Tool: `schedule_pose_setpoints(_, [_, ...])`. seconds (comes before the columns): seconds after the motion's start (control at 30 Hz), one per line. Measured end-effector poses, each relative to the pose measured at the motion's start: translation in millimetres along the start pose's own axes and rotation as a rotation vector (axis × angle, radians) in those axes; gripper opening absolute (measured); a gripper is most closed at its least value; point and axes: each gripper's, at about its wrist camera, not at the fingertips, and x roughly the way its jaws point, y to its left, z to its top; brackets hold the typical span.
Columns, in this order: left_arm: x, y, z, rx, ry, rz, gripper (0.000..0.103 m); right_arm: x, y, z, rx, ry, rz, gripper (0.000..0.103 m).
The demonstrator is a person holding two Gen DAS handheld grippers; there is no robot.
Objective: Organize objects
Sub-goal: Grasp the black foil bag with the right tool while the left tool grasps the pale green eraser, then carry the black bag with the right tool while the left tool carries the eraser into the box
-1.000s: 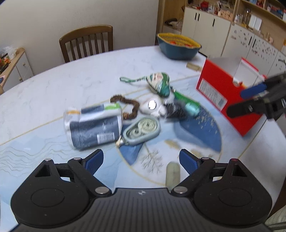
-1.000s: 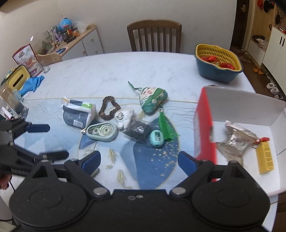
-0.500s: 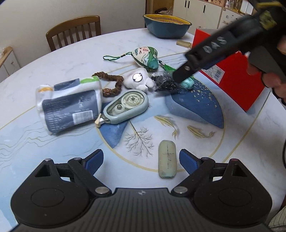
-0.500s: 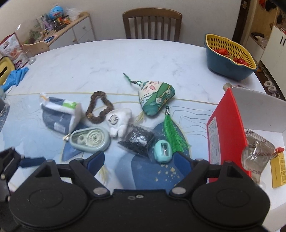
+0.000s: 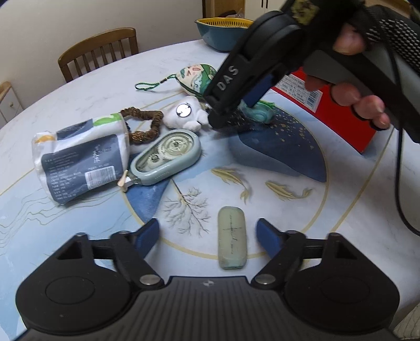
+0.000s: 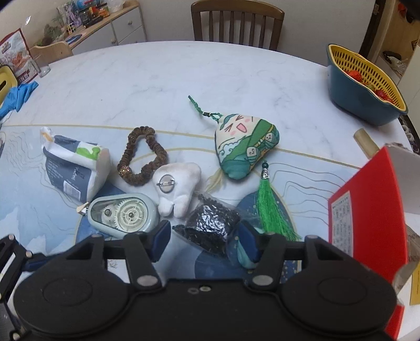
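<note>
My left gripper (image 5: 207, 233) hovers low over the table with its jaws closing. A pale green eraser (image 5: 232, 237) lies between them, nearer the right finger, and neither pad touches it. My right gripper (image 6: 204, 240) has come down over a clear packet of black beads (image 6: 210, 225), which sits between its closing jaws with the pads close beside it. A teal sharpener (image 5: 260, 112) lies just behind the right finger. Close by are a correction tape dispenser (image 6: 123, 215), a white plush badge (image 6: 178, 186), a brown scrunchie (image 6: 141, 154), a tissue pack (image 6: 76, 168) and a green plush charm (image 6: 244, 141).
An open red box (image 6: 367, 209) stands at the right with a foil packet inside. A blue and yellow basket (image 6: 362, 86) sits at the far right, a wooden chair (image 6: 236, 23) behind the table. A person's hand (image 5: 362, 102) holds the right gripper's handle.
Both grippers sank toward the table and narrowed their jaws. The right gripper came in from the red box side onto the bead packet. The eraser now lies between the left jaws.
</note>
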Motion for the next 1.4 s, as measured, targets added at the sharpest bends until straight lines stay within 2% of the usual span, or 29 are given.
schedule_pose_setpoints(0.23, [0.5, -3.9, -0.9, 0.010, -0.018, -0.017, 0.054, 8.5, -1.4, 1.3, -0.001, 0.010, 0.012, 0.046])
schedule_pose_setpoints(0.4, [-0.8, -5.7, 0.5, 0.021, -0.023, -0.037, 0.033, 9.5, -2.8, 2.9, 0.011, 0.002, 0.012, 0.040])
schedule_pose_setpoints(0.53, [-1.2, -8.4, 1.4, 0.026, -0.019, -0.061, 0.022, 7.8, -4.7, 4.8, 0.017, -0.003, 0.016, 0.035])
schedule_pose_setpoints(0.73, [-1.5, -5.1, 2.7, -0.005, -0.002, -0.066, 0.021, 3.5, -7.4, 1.9, 0.036, -0.018, 0.015, 0.029])
schedule_pose_setpoints(1.0, [-6.5, 4.2, 3.2, -0.061, 0.024, -0.044, 0.021, -17.6, -11.7, -14.0, 0.070, -0.038, 0.048, 0.028])
schedule_pose_setpoints(1.4, [-29.0, 6.3, 22.1, -0.114, -0.019, -0.007, 0.021, -82.9, -23.9, -45.8, 0.098, -0.103, 0.123, 0.028])
